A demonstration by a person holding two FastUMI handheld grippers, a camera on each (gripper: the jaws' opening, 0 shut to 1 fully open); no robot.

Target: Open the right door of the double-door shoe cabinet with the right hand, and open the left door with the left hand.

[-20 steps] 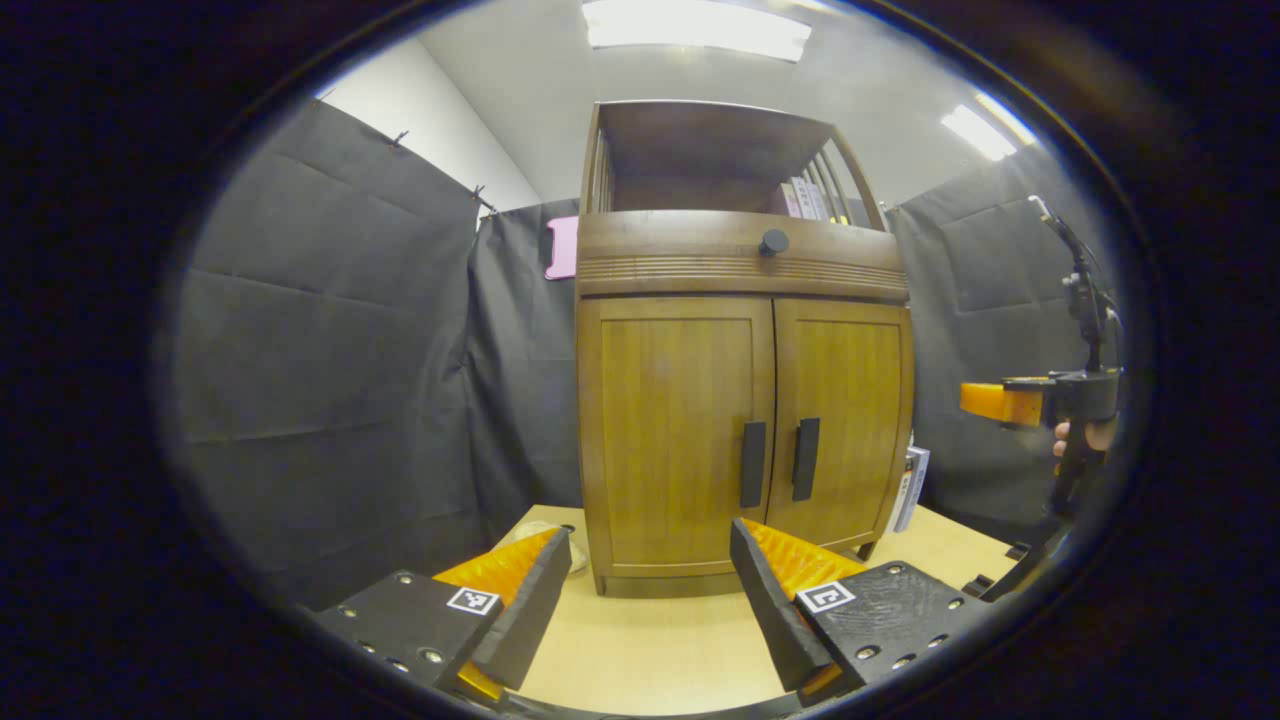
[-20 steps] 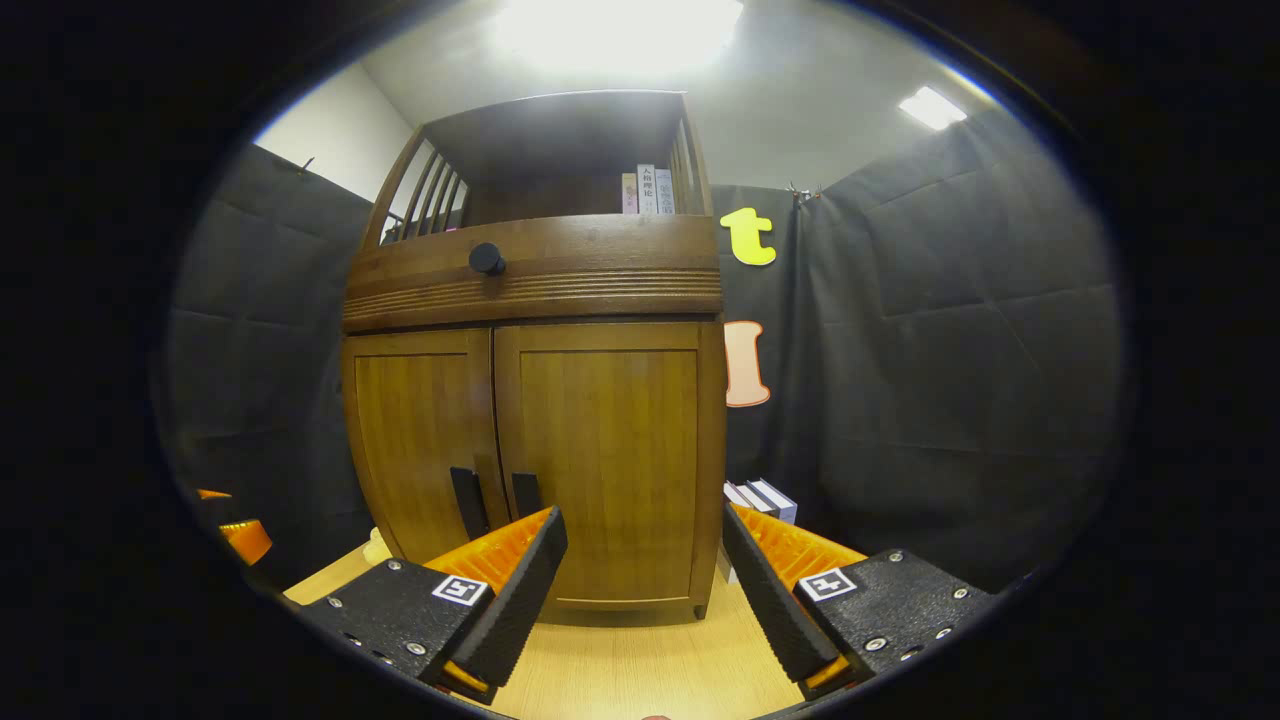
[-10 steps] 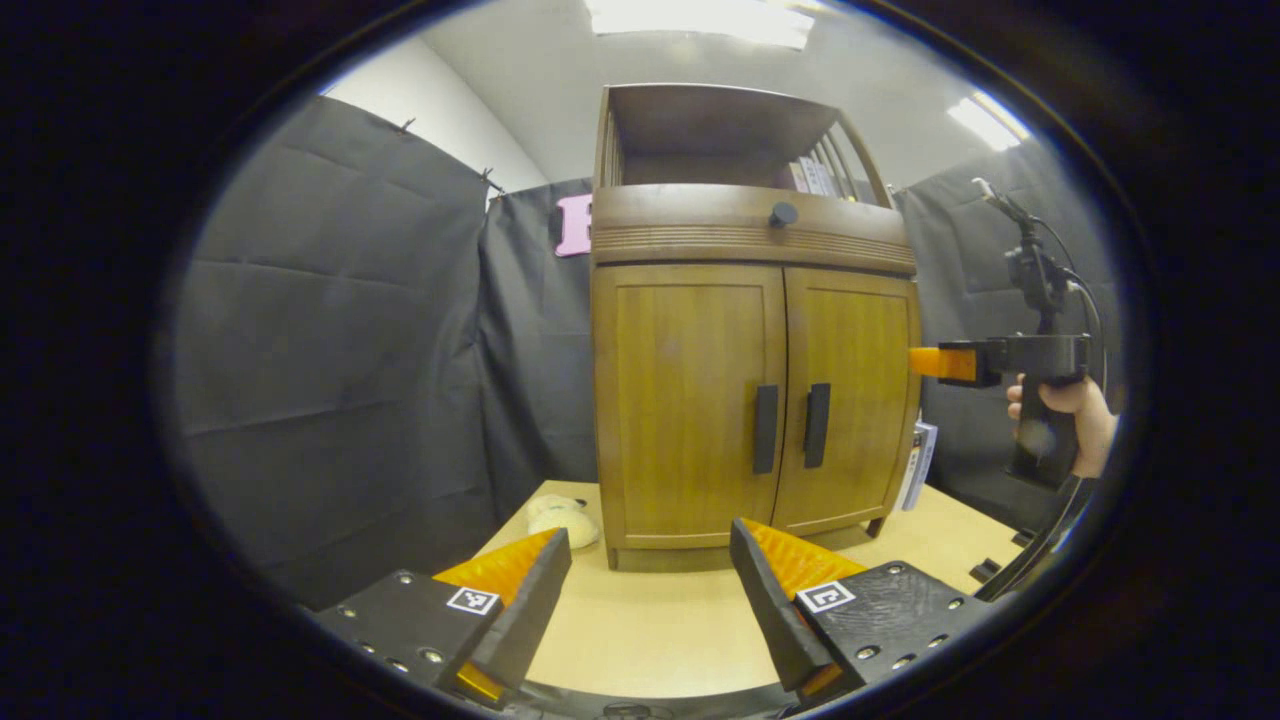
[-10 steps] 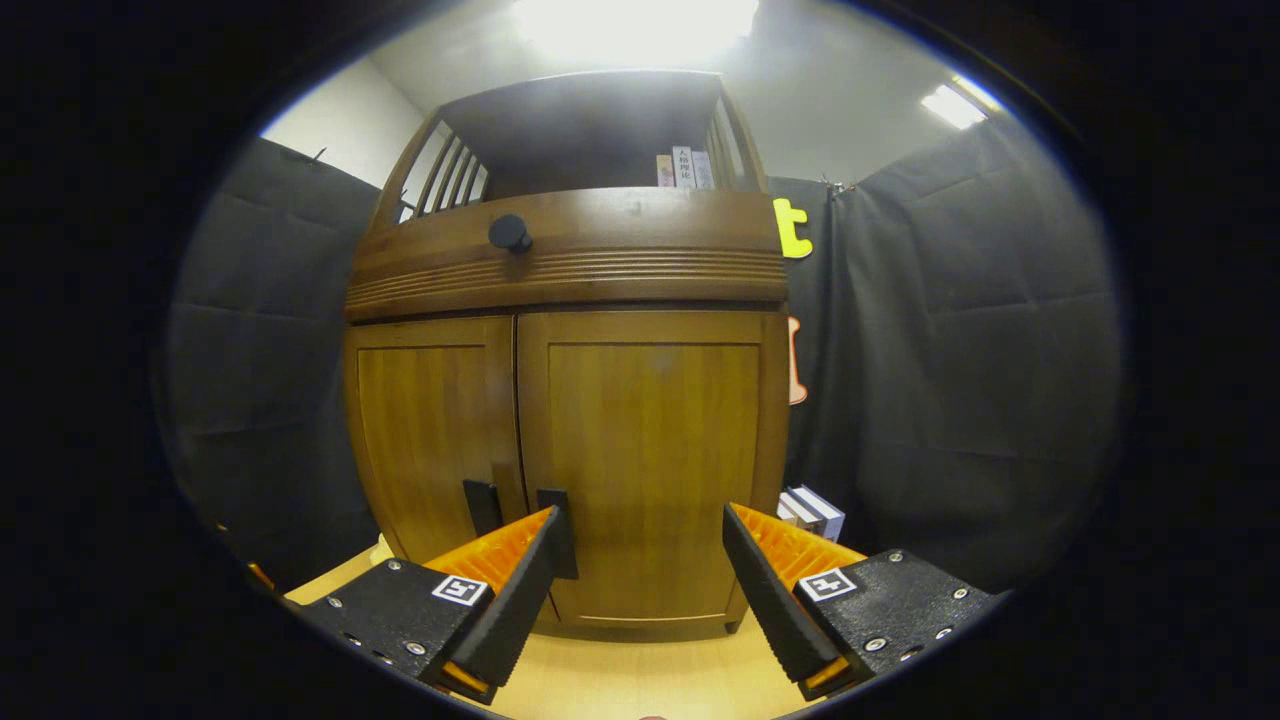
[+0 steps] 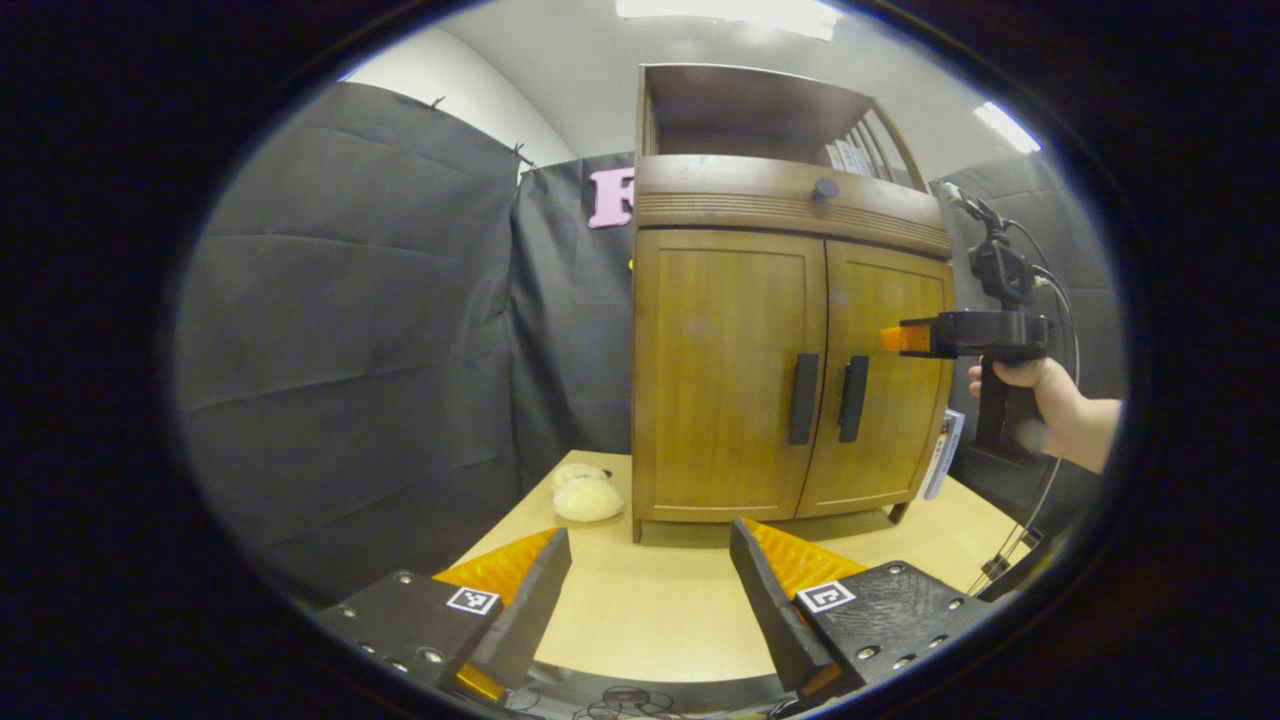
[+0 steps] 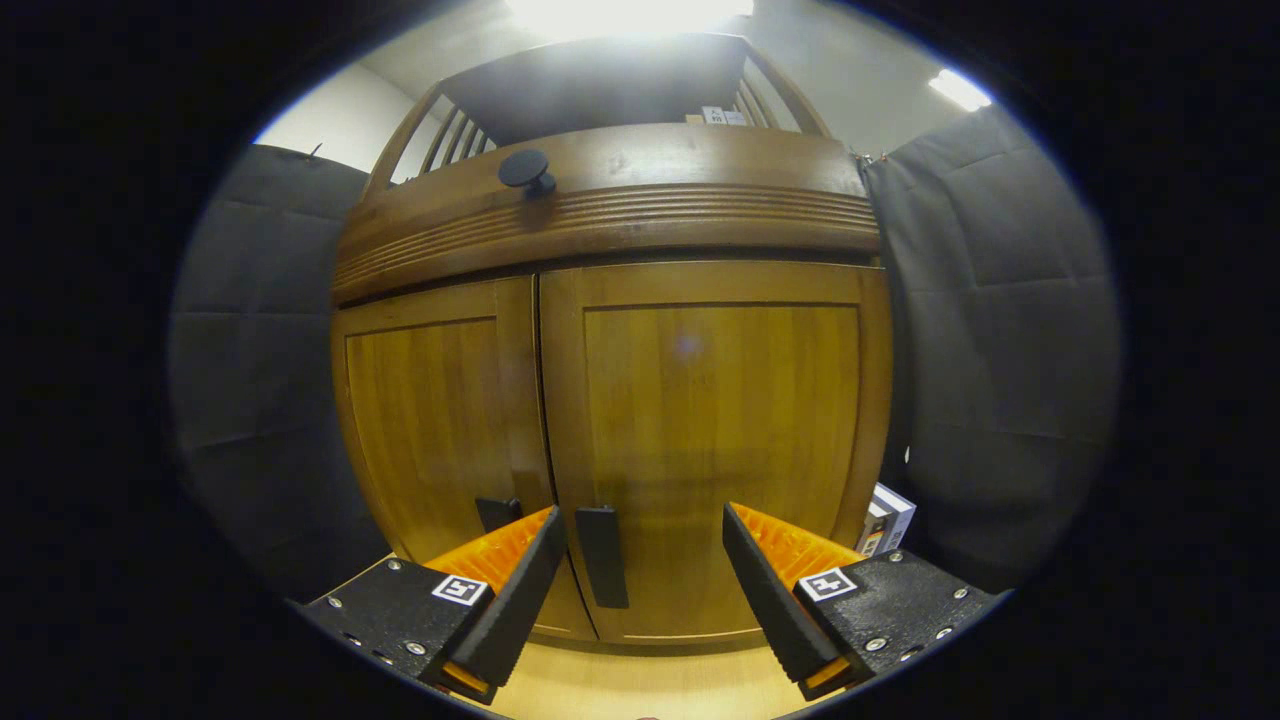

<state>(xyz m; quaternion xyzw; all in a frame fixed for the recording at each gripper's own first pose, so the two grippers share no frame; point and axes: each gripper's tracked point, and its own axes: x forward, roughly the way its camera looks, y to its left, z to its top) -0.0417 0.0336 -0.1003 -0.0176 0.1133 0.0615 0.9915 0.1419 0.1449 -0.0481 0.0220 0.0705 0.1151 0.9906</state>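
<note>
- the shoe cabinet [image 5: 780, 350] stands upright on the light wooden desk [image 5: 650, 610], towards its back, with black cloth walls behind it and on both sides.
- both doors are closed: the left door [image 5: 725, 370] and the right door [image 5: 885, 385] meet at the middle, each with a dark vertical handle beside the seam, the left handle [image 5: 803, 398] and the right handle [image 5: 853, 398].
- above the doors runs a ribbed band with a round black knob [image 6: 525, 170], and over it an open shelf with a few books [image 5: 850, 157].
- the right tool [image 6: 640, 570], held in a hand [image 5: 1050, 400], is close to the right door; its fingers are apart with nothing between them, and the right handle [image 6: 602, 570] sits just ahead of the gap, near its left finger; i cannot tell if they touch.
- the left tool [image 5: 650, 590] hangs over the desk well away from the cabinet, fingers apart and empty.
- a boxed item [image 5: 938, 465] leans at the cabinet's right side.
- a pale plush toy [image 5: 585, 495] lies on the desk by the cabinet's left foot.
</note>
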